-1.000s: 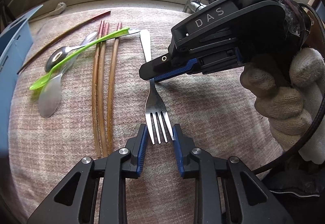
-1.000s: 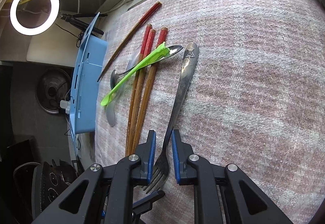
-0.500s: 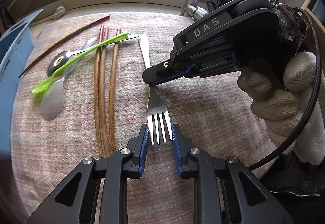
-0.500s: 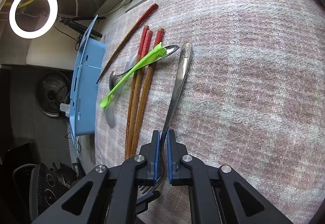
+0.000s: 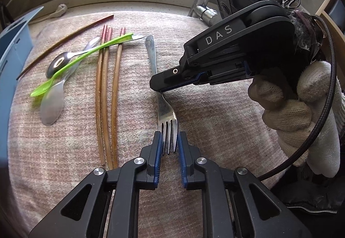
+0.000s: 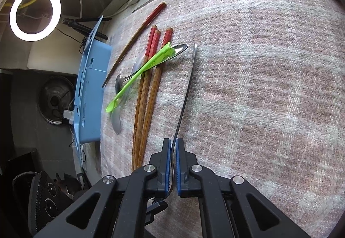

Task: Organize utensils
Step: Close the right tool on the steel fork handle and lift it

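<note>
A steel fork (image 5: 167, 113) lies on the pink-grey woven cloth (image 5: 215, 130), tines toward the left wrist camera. My left gripper (image 5: 170, 134) straddles the tines, its jaws closing, with thin slivers of gap still showing beside the blue pads. My right gripper (image 5: 159, 89) comes in from the right in a gloved hand (image 5: 291, 104) and is shut on the fork's neck. In the right wrist view the right gripper (image 6: 174, 141) pinches the fork (image 6: 187, 87), whose handle runs away edge-on.
Left of the fork lie three red-tipped chopsticks (image 5: 105, 97), a green plastic spoon (image 5: 86, 57) across two metal spoons (image 5: 51, 106), and a dark single chopstick (image 5: 64, 39). A blue container (image 5: 13, 48) stands at the cloth's left edge. A tap (image 5: 204, 11) rises at the back.
The right gripper's jaws have closed onto the fork's neck, and the handle now shows edge-on. The left gripper's jaws have narrowed around the tines.
</note>
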Demonstrator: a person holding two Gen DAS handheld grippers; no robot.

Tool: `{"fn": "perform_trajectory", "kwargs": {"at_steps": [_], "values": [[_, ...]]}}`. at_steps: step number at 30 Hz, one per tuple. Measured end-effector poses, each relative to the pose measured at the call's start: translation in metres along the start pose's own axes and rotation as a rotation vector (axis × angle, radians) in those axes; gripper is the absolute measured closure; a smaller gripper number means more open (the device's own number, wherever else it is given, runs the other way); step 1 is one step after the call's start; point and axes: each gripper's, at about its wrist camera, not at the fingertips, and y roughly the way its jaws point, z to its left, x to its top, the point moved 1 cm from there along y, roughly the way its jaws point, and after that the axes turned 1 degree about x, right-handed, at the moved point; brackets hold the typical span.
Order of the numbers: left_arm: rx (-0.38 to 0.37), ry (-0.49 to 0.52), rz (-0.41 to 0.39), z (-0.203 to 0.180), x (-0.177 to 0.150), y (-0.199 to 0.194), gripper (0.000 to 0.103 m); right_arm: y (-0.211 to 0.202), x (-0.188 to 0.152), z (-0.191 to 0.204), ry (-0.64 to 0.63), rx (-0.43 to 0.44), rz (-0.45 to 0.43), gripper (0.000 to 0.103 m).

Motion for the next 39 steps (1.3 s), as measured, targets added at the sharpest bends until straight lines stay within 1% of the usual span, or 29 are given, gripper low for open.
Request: {"fn": "perform_trajectory", "kwargs": {"at_steps": [1,2,3,9,11,15,21,26,34,39], "values": [[0.018,-0.007,0.010,0.001,0.000,0.001,0.073,0.000,-0.001,-0.002,0.002,0.000,0.003,0.097],[0.035,-0.014,0.020,0.002,-0.002,0.002,0.063,-0.001,-0.001,-0.004,0.007,0.004,0.005,0.097],[0.035,-0.020,0.025,0.003,-0.004,0.002,0.062,-0.002,-0.001,-0.006,0.011,0.011,0.006,0.097],[0.025,-0.039,0.021,0.004,-0.007,0.003,0.063,0.000,-0.003,-0.004,0.011,0.013,0.006,0.096],[0.026,-0.031,0.021,0.002,-0.006,0.004,0.073,0.001,-0.004,-0.004,0.010,0.017,0.013,0.096],[0.031,-0.010,0.027,-0.004,-0.003,0.012,0.080,0.004,-0.007,-0.003,0.011,0.025,0.028,0.096],[0.029,-0.016,0.021,-0.007,0.002,0.020,0.080,0.005,-0.009,0.000,-0.002,0.016,0.018,0.097],[0.038,-0.004,0.007,-0.009,-0.002,0.011,0.081,0.002,-0.012,0.002,0.003,0.015,0.003,0.098],[0.012,0.014,-0.030,-0.014,0.004,-0.006,0.083,-0.014,-0.016,0.001,0.019,0.025,-0.034,0.099],[0.000,0.025,-0.030,-0.013,0.008,-0.003,0.083,-0.017,-0.014,0.000,0.023,0.018,-0.045,0.099]]}}
